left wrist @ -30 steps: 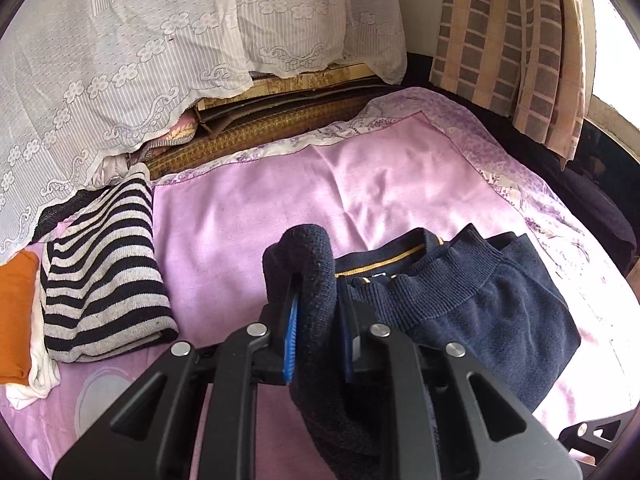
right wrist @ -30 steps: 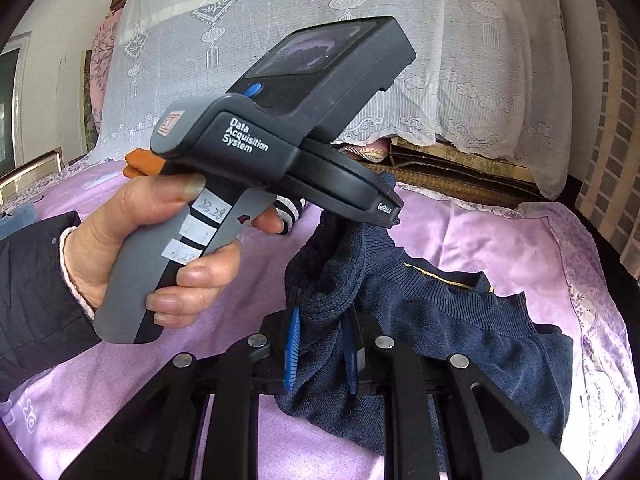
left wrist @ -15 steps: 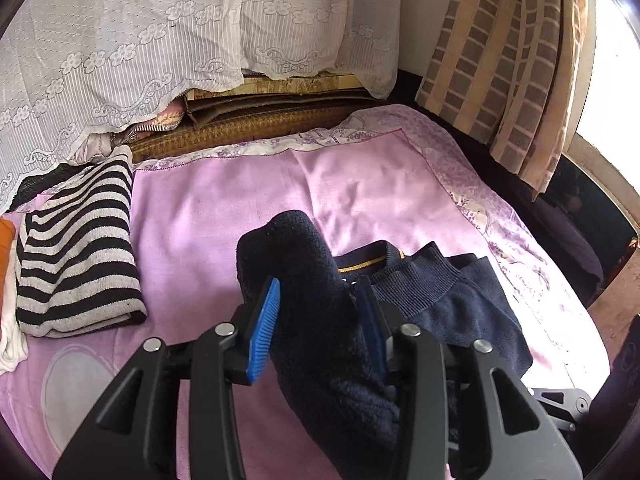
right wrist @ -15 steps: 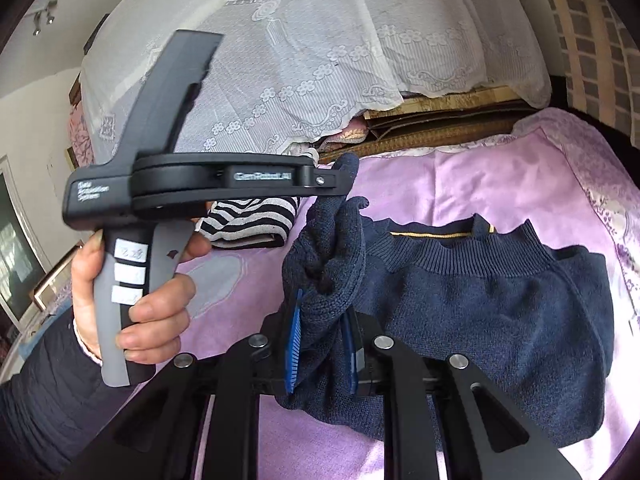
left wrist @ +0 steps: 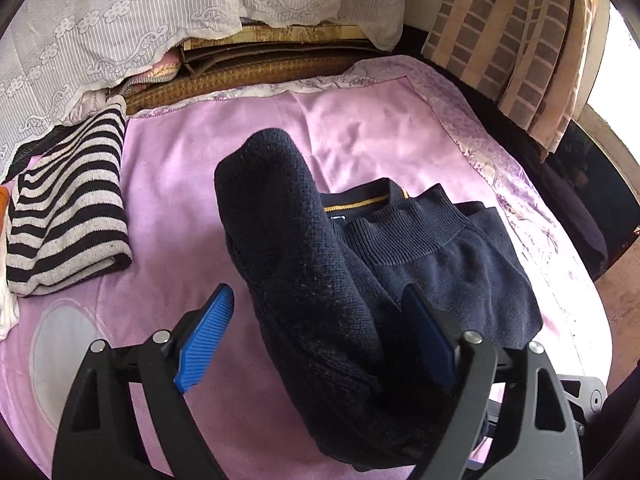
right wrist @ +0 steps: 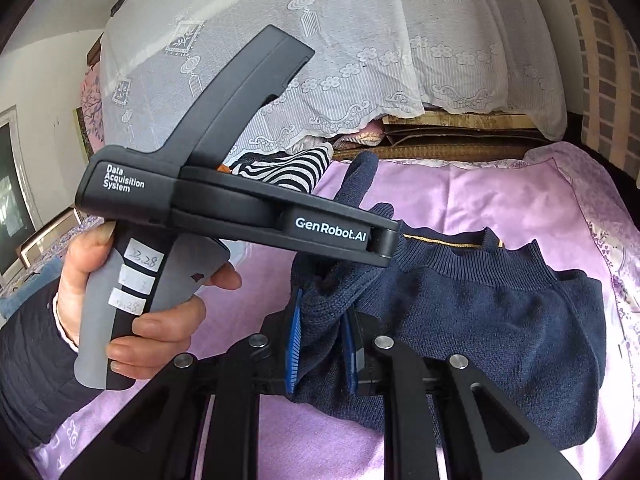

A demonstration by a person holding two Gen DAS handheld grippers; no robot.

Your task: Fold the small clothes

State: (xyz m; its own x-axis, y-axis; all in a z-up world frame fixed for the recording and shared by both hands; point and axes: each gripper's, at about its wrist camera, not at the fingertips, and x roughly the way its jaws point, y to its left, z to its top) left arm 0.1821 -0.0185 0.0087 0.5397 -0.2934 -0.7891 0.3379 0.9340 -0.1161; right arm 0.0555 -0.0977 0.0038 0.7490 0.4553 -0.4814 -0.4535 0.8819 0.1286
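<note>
Since a second ago the left tool [left wrist: 316, 336] has let go, jaws opening around the navy sweater's sleeve [left wrist: 304, 264] at frame centre, while the right tool [right wrist: 322, 340] pinches it.

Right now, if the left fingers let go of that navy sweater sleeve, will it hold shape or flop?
Probably flops: the sweater sleeve is soft knit, bent over on itself and sagging between the opening left fingers. It likely won't slide off: the fuzzy knit looks grippy and the right gripper is pinching it. Thick fabric, so likely some weight and drag on the pink sheet.
</note>
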